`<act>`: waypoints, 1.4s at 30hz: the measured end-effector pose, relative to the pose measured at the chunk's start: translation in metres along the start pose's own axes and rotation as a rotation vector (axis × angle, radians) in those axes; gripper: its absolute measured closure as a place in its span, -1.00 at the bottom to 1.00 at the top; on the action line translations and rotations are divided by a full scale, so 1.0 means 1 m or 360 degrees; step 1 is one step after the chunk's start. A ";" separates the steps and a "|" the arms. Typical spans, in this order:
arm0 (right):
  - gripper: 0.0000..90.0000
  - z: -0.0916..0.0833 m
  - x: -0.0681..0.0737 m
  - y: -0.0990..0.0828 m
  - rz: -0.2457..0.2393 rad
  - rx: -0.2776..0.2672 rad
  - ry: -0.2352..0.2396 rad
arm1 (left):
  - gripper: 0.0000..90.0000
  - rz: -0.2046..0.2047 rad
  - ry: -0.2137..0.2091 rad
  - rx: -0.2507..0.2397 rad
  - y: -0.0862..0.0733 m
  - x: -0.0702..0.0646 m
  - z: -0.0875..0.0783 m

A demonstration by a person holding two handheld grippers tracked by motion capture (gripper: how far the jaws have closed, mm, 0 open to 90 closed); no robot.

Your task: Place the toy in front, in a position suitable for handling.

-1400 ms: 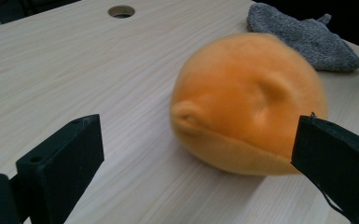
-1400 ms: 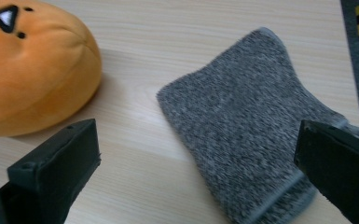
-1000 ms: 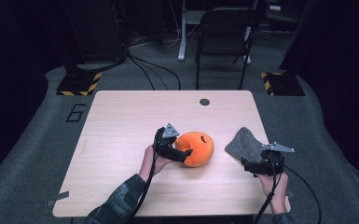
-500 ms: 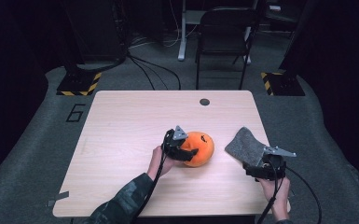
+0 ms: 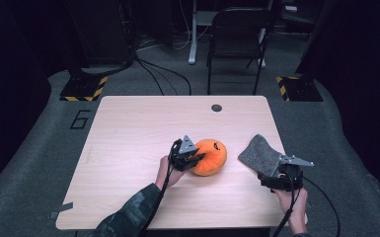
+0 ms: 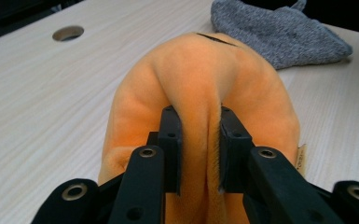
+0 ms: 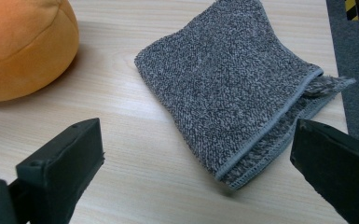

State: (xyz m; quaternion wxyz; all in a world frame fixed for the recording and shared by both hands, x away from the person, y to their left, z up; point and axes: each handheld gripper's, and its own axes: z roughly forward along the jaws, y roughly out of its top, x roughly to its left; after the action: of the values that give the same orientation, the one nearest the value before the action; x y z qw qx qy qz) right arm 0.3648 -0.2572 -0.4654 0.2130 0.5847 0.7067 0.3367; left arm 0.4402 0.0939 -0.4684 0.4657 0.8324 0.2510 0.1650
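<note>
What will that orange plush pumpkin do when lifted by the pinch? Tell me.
The orange plush pumpkin is probably soft: the left gripper has bunched a fold of its fabric between the jaws. It will likely sag and dangle from that fold, and seems light. Being rounded, it might roll if nudged.

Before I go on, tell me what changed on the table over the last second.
The left gripper slid in on the orange plush pumpkin; its jaws have just been closing and now pinch a fold of the plush between the pads. The pumpkin barely shifted. The right gripper stayed open near the table's right edge, short of the grey cloth, which lies where it was.
</note>
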 end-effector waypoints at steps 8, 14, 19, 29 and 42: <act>-0.95 -0.001 -0.003 -0.001 0.0003 -0.0004 -0.0001 | 0.69 0.0099 -0.0140 -0.0117 0.012 0.009 -0.019; -0.94 0.000 -0.001 -0.001 -0.0011 0.0006 0.0010 | 0.69 0.0243 -0.0344 -0.0168 0.018 0.015 -0.034; -0.94 0.001 -0.001 -0.001 -0.0031 0.0007 0.0020 | 0.68 0.0316 -0.0455 -0.0131 0.017 0.018 -0.038; -0.94 0.003 0.002 -0.001 -0.0047 0.0026 0.0023 | 0.56 0.0320 -0.0533 0.0004 -0.003 0.022 -0.009; -0.94 0.005 0.001 0.003 -0.0055 0.0014 0.0030 | -0.66 0.0131 -0.0451 -0.0099 0.002 0.024 -0.039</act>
State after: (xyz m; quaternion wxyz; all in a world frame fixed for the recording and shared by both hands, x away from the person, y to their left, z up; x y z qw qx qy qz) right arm 0.3697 -0.2551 -0.4665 0.2094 0.5701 0.7201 0.3355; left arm 0.4404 0.1341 -0.4455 0.5149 0.8421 0.1431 0.0725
